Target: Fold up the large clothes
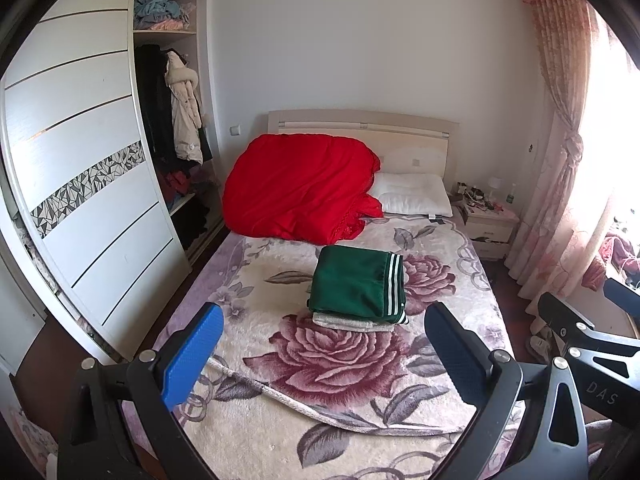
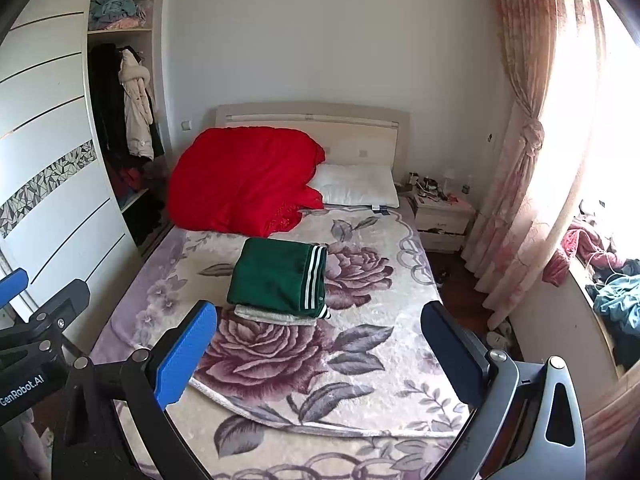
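A folded green garment (image 1: pixel 356 282) (image 2: pixel 280 274) with white side stripes lies in the middle of the bed, stacked on a folded pale grey garment (image 1: pixel 352 322) (image 2: pixel 276 316). My left gripper (image 1: pixel 324 356) hangs open above the foot of the bed, short of the stack, nothing between its blue pads. My right gripper (image 2: pixel 320 350) is likewise open and empty, held beside the left one. Each gripper shows at the edge of the other's view.
The bed carries a floral blanket (image 1: pixel 352 364) (image 2: pixel 352 360), a red duvet (image 1: pixel 300 192) (image 2: pixel 244 180) and a white pillow (image 1: pixel 412 196) (image 2: pixel 356 186) at the head. A wardrobe (image 1: pixel 84 184) stands left; a cluttered nightstand (image 1: pixel 490 226) and pink curtains (image 2: pixel 520 168) stand right.
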Tool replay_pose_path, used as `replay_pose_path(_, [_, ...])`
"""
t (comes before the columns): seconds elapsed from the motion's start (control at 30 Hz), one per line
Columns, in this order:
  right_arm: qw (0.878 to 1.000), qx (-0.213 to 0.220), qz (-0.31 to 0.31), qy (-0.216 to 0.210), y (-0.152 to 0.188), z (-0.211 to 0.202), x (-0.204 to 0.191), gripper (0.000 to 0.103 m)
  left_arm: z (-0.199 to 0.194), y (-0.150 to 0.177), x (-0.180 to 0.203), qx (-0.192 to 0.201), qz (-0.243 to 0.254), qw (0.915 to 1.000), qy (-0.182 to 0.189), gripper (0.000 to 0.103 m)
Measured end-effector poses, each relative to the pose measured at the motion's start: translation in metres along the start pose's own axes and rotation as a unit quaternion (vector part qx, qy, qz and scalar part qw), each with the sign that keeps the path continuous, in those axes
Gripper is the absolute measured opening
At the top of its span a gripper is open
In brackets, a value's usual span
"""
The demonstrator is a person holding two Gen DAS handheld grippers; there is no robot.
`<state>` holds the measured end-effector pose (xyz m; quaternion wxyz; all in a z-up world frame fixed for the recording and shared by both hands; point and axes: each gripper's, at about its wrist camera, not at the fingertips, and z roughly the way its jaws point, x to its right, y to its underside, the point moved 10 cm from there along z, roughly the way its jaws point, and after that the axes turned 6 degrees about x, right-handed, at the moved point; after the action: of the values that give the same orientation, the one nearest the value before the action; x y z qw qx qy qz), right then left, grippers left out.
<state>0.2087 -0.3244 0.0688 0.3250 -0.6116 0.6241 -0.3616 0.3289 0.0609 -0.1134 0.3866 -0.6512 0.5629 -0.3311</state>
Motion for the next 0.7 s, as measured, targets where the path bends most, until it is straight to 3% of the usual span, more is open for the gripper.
replay_pose_path(0.7, [1.000, 0.008, -0.002, 0.008, 0.005, -0.011, 0.003, 0.103, -0.007, -0.006, 0.001, 0.002, -0.004, 1.0000, 0.003, 0.103])
